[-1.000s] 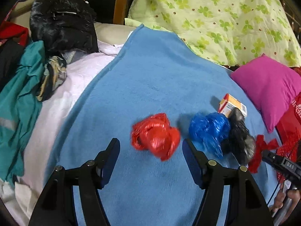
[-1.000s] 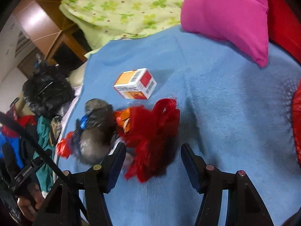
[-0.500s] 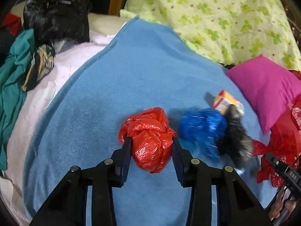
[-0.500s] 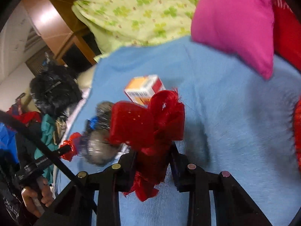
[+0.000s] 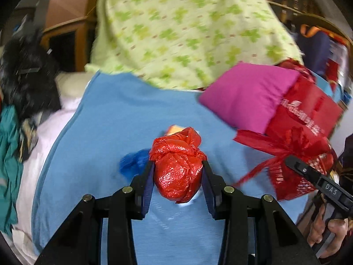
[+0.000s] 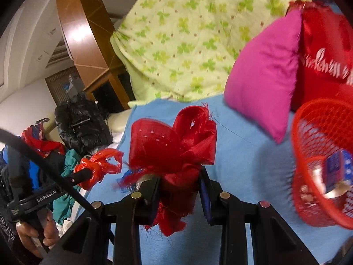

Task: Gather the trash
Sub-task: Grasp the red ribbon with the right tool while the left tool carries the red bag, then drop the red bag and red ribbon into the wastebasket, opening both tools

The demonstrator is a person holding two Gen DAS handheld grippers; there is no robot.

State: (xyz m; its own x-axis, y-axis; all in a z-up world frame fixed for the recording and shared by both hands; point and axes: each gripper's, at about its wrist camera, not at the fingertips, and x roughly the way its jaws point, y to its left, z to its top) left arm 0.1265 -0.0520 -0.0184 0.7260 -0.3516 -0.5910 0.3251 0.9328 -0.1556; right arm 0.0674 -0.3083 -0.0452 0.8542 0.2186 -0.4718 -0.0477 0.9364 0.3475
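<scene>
My left gripper (image 5: 177, 177) is shut on a knotted red plastic bag (image 5: 178, 167) and holds it above the blue blanket (image 5: 106, 132). That bag also shows at the left of the right wrist view (image 6: 99, 165). My right gripper (image 6: 178, 187) is shut on a red ribbon bow (image 6: 172, 148), lifted off the blanket; the bow also shows in the left wrist view (image 5: 284, 152). A red mesh basket (image 6: 308, 150) with some trash inside stands at the right. A blue plastic bag (image 5: 132, 161) lies on the blanket behind the left finger. An orange box (image 5: 174, 130) peeks out behind the red bag.
A magenta pillow (image 5: 247, 97) and a red bag with white lettering (image 5: 308, 112) lie at the right. A green clover quilt (image 5: 187, 33) is heaped at the back. A black jacket (image 5: 26, 75) and teal clothes (image 5: 8, 154) lie at the left.
Both grippers have lifted their loads off the blanket and swung right. The red mesh basket has come into the right wrist view. Both stayed shut.
</scene>
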